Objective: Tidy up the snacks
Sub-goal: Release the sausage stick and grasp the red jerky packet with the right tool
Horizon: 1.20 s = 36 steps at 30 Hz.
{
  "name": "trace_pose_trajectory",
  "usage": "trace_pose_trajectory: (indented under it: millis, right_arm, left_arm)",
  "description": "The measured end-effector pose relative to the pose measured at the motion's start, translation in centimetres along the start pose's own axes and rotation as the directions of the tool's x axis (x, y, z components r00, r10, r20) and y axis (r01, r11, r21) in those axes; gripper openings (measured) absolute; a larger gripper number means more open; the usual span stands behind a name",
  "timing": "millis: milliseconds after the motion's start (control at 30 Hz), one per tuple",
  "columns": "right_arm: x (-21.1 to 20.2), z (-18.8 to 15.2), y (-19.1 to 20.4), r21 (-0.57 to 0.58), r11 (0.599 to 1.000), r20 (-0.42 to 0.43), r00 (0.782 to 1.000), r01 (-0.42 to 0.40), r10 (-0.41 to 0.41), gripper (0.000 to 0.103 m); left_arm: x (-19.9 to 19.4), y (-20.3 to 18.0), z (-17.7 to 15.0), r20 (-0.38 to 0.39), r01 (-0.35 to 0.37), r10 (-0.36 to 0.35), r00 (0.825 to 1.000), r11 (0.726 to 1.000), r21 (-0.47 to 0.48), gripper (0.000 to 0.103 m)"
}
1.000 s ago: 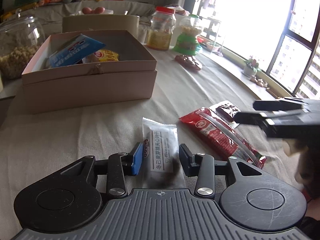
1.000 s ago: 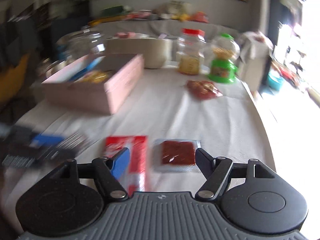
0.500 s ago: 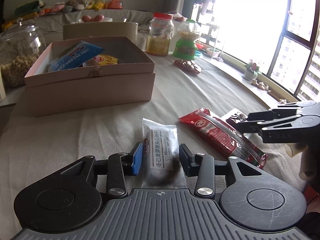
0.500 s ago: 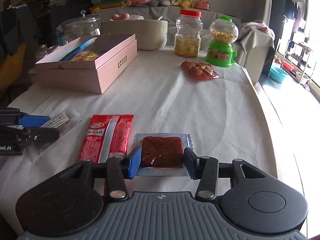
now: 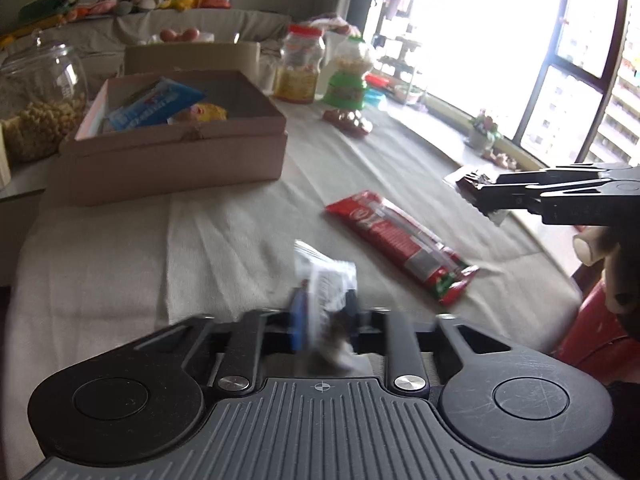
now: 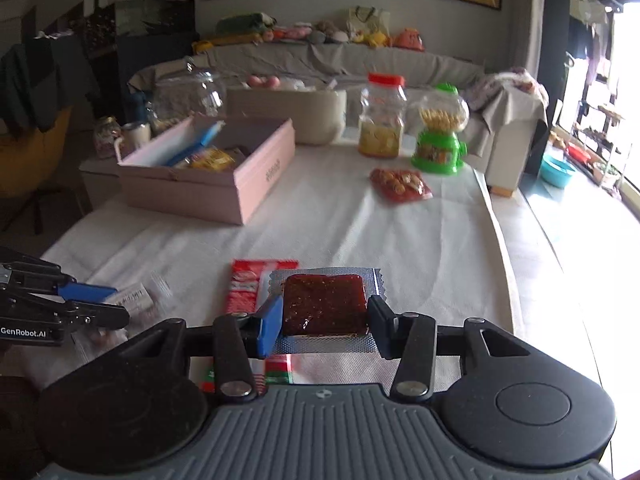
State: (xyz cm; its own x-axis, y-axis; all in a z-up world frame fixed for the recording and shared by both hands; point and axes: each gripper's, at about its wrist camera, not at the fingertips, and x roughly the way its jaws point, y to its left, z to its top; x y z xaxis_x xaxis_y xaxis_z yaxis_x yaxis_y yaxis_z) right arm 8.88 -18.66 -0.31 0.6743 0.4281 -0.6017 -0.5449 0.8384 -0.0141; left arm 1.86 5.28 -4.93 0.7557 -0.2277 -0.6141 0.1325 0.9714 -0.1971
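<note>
my left claw (image 5: 324, 314) is pinched tight on a white packet (image 5: 326, 280), which stands up crumpled and blurred between the fingers, lifted off the cloth (image 5: 224, 236). my right claw (image 6: 322, 320) is closed on the sides of a clear sachet (image 6: 324, 306) with a dark red slab inside, held flat above the table. in the left view that claw shows at 3 o'clock with the sachet's end sticking out of its tips. a long red pack (image 5: 400, 240) lies on the cloth at 1 o'clock from my left claw, apart from both claws; in the right view its top pokes out from under the sachet at 11 o'clock. the pink box (image 6: 248, 184) sits open at 11 o'clock, well off, with a blue pack (image 5: 156, 106) and a yellow pack (image 5: 208, 112) inside. a red bag (image 6: 400, 186) of small snacks lies at 1 o'clock in the right view, just before the green dispenser (image 6: 438, 148) and the red-capped jar (image 6: 382, 120). a glass jar (image 5: 40, 100) stands left of the box.
</note>
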Motion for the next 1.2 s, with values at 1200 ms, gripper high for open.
trace_pose_trajectory:
  millis: [1200]
  right_arm:
    - [5.9,-3.5,0.7,0.156,0.987,-0.069,0.997,-0.032,0.043,0.086]
  left_arm:
    - [1.2,-5.0,-0.8,-0.153,-0.111,0.152,0.976,0.963,0.246,0.020]
